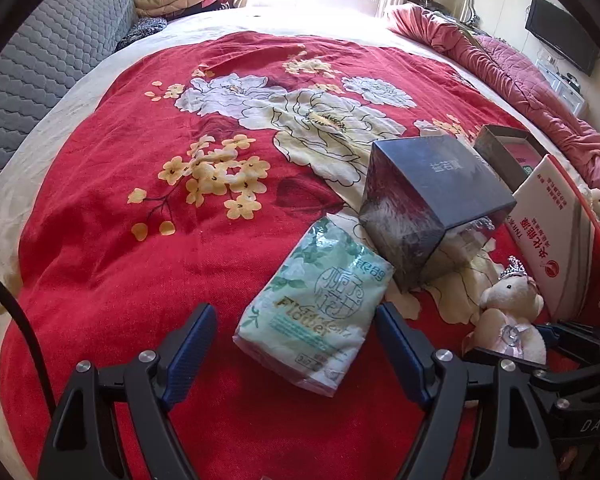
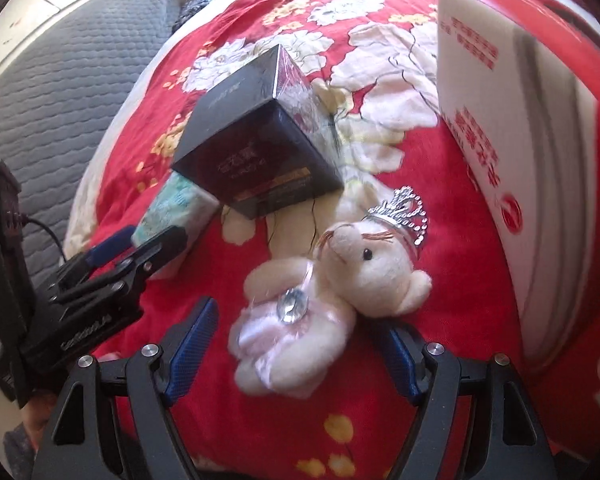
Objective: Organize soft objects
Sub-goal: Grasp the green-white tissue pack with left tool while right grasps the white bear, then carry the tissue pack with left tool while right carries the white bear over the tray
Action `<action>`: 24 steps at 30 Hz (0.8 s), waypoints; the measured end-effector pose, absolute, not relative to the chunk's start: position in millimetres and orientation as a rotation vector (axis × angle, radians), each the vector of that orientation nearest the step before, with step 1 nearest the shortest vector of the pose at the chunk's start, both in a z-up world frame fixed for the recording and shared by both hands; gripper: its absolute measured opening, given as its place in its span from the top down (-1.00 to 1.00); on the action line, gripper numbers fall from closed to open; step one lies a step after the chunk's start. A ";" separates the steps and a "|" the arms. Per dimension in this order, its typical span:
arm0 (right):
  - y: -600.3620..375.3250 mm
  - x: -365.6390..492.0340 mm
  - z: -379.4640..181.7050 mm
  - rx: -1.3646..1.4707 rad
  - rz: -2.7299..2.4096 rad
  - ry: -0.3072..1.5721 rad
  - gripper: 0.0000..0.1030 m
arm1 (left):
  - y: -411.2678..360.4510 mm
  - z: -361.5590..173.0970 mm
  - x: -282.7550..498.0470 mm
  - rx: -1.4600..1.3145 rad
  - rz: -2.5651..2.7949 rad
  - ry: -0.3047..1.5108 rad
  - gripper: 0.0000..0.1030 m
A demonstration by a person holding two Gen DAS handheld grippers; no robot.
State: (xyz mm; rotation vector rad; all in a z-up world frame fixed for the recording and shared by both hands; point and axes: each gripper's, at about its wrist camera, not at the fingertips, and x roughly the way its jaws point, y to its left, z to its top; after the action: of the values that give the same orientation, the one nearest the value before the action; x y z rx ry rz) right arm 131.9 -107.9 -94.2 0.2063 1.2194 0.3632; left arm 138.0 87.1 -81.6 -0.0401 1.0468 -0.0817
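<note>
A green-and-white tissue pack [image 1: 316, 312] lies on the red floral bedspread [image 1: 140, 240]. My left gripper [image 1: 296, 334] is open, its blue fingers on either side of the pack's near end. A cream teddy bear with a silver crown [image 2: 320, 292] lies on its back on the spread. My right gripper [image 2: 300, 332] is open around the bear's pink-dressed body. The bear also shows in the left wrist view [image 1: 512, 320], with the right gripper just behind it. The tissue pack shows in the right wrist view [image 2: 172, 208], with the left gripper [image 2: 140, 248] at it.
A dark glossy box [image 1: 432, 208] rests tilted beside the tissue pack and bear. A large white-and-red carton [image 2: 520, 140] stands at the right. An open box [image 1: 508, 152] sits behind. A grey quilted headboard [image 1: 52, 64] lies left, a pink quilt [image 1: 520, 72] far right.
</note>
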 end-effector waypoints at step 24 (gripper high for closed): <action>-116.1 109.1 -38.9 -0.048 0.561 0.986 0.22 | 91.6 -45.2 123.0 -0.184 -0.133 0.944 0.31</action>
State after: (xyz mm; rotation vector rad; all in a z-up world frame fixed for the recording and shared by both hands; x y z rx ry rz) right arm 109.1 -116.1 -38.9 -0.0483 0.9863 0.5614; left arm 123.0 91.6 -45.2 -0.1843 0.9439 -0.1327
